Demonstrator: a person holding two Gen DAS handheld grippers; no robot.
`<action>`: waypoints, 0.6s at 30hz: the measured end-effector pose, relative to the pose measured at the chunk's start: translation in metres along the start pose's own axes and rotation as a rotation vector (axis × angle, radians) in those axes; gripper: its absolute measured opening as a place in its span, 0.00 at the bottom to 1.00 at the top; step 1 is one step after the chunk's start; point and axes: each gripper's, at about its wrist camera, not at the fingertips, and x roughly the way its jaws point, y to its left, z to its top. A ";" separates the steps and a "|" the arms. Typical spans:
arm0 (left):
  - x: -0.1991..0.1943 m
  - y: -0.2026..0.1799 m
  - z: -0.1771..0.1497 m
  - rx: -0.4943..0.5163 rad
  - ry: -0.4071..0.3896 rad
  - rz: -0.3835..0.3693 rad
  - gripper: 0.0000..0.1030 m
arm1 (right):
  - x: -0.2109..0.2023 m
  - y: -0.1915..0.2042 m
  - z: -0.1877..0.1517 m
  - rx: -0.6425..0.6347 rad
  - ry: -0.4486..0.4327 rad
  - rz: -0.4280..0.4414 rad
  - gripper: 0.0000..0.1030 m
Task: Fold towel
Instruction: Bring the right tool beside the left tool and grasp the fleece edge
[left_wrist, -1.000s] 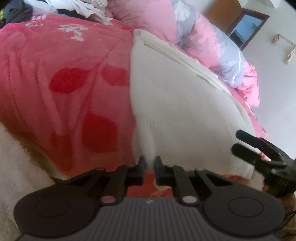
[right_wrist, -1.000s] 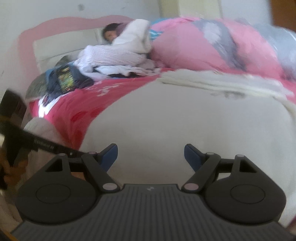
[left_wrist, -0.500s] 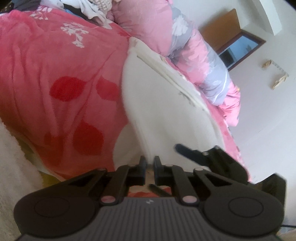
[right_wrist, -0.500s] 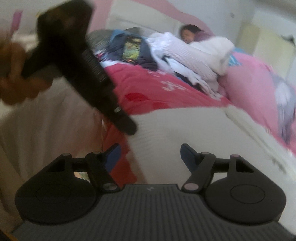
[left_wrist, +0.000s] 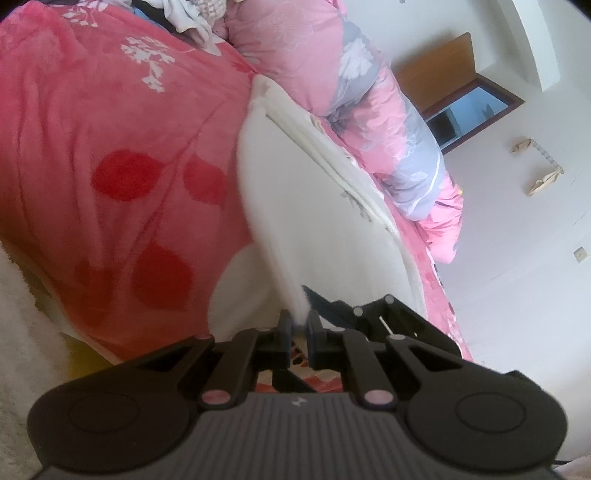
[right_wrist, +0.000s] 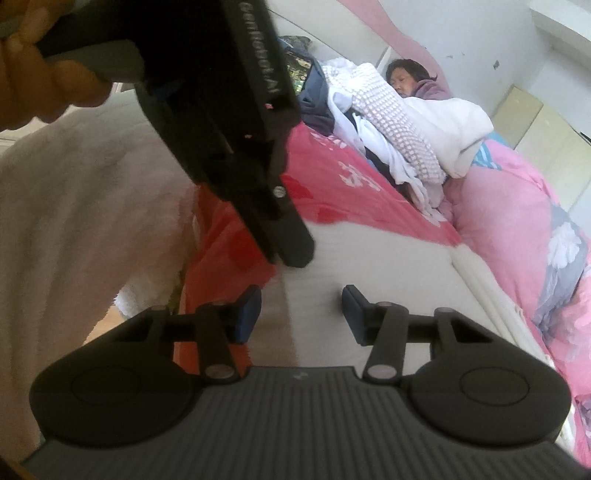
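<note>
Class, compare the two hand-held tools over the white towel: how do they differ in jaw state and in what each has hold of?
The left tool is shut, pinching a raised edge of the white towel; the right tool has its jaws apart and closing. The left tool holds cloth between its pads; the right tool's pads straddle the towel's edge without pressing it. Both are black, point down at the towel's near edge and sit close together.

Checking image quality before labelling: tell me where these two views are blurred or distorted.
Left wrist view: towel smeared near the left gripper; fisheye bends the wall. Right wrist view: the left gripper's body, close up, is dark and soft; towel edge by the right gripper is streaked.
</note>
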 end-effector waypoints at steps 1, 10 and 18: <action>0.000 0.000 0.001 -0.003 0.001 -0.004 0.08 | -0.002 0.001 0.000 0.004 -0.003 0.002 0.48; -0.002 -0.004 0.008 -0.032 -0.003 -0.052 0.08 | 0.000 0.007 0.002 0.031 0.000 -0.017 0.56; -0.003 -0.002 0.011 -0.078 -0.008 -0.087 0.08 | 0.007 0.015 0.000 -0.002 0.024 -0.078 0.56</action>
